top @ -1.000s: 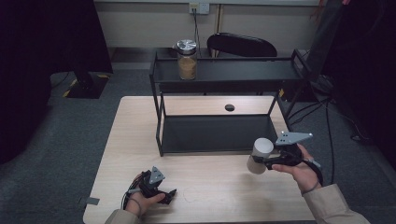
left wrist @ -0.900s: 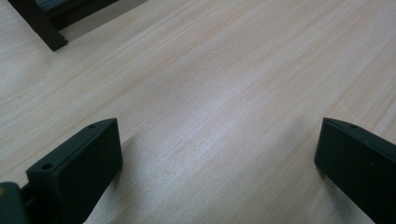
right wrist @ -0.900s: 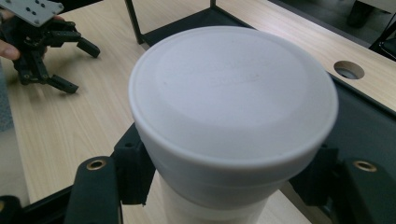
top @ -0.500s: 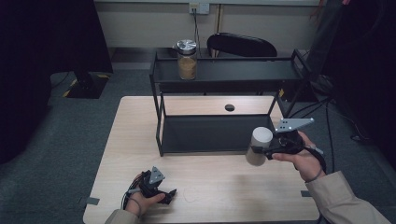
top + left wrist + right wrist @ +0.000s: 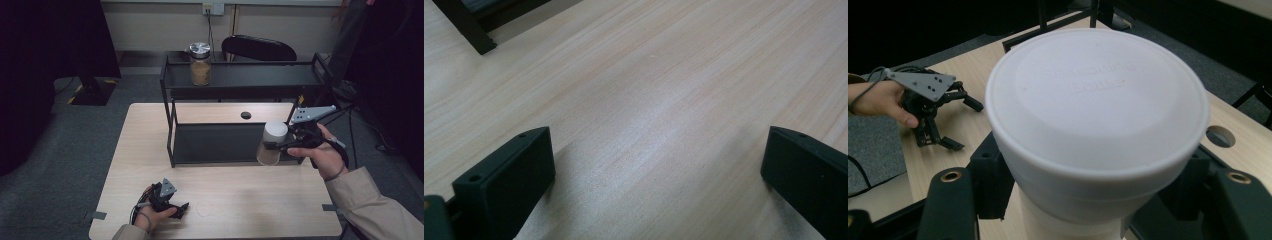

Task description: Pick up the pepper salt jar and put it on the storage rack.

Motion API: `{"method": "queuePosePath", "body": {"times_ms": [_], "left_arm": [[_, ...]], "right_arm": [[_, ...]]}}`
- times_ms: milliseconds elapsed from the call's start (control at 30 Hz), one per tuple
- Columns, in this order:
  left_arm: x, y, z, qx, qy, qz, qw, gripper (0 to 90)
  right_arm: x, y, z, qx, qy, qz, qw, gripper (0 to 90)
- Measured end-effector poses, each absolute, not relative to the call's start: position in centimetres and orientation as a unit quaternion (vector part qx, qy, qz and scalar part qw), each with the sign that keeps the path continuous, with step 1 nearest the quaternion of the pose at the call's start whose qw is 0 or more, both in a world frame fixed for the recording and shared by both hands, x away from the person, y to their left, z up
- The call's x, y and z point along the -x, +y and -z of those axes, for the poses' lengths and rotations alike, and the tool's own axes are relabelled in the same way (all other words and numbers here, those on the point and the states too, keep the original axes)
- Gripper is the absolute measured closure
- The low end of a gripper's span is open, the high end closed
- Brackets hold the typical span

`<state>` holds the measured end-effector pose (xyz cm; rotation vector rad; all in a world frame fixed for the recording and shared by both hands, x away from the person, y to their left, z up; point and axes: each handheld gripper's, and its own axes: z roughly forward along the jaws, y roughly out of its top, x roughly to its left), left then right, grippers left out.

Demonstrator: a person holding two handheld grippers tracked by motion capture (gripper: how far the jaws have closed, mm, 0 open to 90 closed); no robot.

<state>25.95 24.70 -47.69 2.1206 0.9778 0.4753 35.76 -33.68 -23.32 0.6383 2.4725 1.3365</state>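
Bottle (image 5: 271, 142) is sitting clamped between the jaws of my right tongs (image 5: 280, 144), lifted off the table (image 5: 250, 200) before the rack (image 5: 240, 85). My left tongs (image 5: 172, 207) are resting released on the table. A lidded jar (image 5: 200, 64) is holding brown stuff on the rack.

The left hand-held gripper (image 5: 172, 206) lies low at the near edge of the tabletop (image 5: 240, 200), gripped by the left hand (image 5: 150, 212), its jaws spread wide with nothing between them. The right hand-held gripper (image 5: 276, 145) is held up in the air by the right hand (image 5: 322, 152), forearm reaching in from the lower right, jaws pointing left and clamped on a white container (image 5: 272, 142).
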Motion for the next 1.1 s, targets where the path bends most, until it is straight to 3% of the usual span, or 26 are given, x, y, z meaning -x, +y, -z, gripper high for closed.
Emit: {"method": "queuePosePath", "body": {"times_ms": [1100], "left_arm": [[-26.0, 24.7, 47.7, -0.827, 0.381, -0.185, 0.370, 0.0]], "right_arm": [[-39.0, -30.0, 13.5, -0.244, 0.832, -0.469, 0.165, 35.4]]}}
